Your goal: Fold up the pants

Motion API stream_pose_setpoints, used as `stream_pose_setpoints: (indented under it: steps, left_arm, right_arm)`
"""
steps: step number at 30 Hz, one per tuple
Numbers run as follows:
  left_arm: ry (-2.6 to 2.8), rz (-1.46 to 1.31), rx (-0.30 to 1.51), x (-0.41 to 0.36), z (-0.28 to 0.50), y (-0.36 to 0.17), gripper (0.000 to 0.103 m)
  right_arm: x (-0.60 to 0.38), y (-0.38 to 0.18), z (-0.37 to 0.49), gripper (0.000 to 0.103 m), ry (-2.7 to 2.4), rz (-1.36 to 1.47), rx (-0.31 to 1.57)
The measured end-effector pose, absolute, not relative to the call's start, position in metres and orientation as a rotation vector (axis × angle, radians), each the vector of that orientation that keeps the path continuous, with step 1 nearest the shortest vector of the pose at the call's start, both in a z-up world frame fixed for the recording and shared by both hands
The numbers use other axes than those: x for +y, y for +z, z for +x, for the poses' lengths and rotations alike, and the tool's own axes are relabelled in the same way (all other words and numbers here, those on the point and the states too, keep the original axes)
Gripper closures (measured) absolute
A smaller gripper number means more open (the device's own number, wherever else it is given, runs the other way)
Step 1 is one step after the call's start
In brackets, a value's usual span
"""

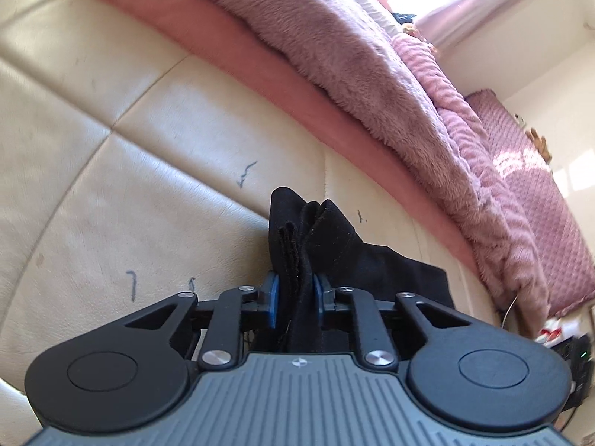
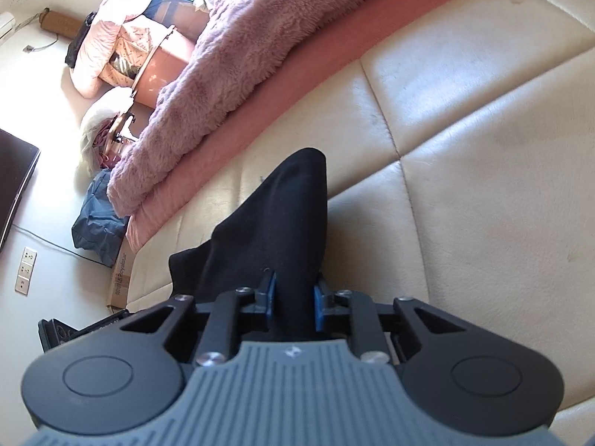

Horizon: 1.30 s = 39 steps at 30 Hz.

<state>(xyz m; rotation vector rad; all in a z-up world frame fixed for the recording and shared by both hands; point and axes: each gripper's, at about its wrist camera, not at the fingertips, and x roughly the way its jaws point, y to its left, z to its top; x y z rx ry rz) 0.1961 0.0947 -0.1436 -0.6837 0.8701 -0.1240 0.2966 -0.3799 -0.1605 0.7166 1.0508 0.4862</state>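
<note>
Between the blue pads [image 1: 274,299] of the left gripper [image 1: 296,297] a bunch of black cloth is pinched, the jaws drawn nearly together on it. It is the black pants [image 1: 316,238], and here several layered edges stand up in a rumpled peak just past the fingertips, with more of the cloth trailing off to the right over the cushion.

The right gripper [image 2: 292,299] is the same: its blue pads [image 2: 318,306] are squeezed in on a thick fold of the pants [image 2: 282,215], which rises from the jaws in a smooth dark hump and spreads down to the left.

Both bunches are over the cream leather bed base [image 1: 111,148], a padded surface with stitched seams and a few pen marks. The pants are close to its long edge, where a pink mattress [image 1: 260,67] sits. A fluffy mauve blanket [image 1: 353,55] is heaped on top of that.

Beyond the bed's end, in the right wrist view, a blue bag [image 2: 98,219] slumps on the floor beside a cardboard box [image 2: 121,282].
</note>
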Motion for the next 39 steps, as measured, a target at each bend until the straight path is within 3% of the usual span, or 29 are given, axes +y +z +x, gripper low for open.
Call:
stream_pose_setpoints:
  steps: [13,24,39]
  left_arm:
    - [-0.098,-0.563,0.786,0.131,0.172,-0.102,0.083]
    - [-0.05,-0.434,0.803,0.202,0.214,-0.071,0.083]
    - [-0.056,-0.483,0.86,0.248,0.271,-0.13,0.083]
  right_arm:
    - [-0.329,-0.121,0.292,0.089,0.587,0.626,1.035]
    - [-0.231,-0.122,0.341,0.089,0.706,0.594,1.078]
    - [-0.188,-0.168,0.419,0.089,0.667,0.568,1.16]
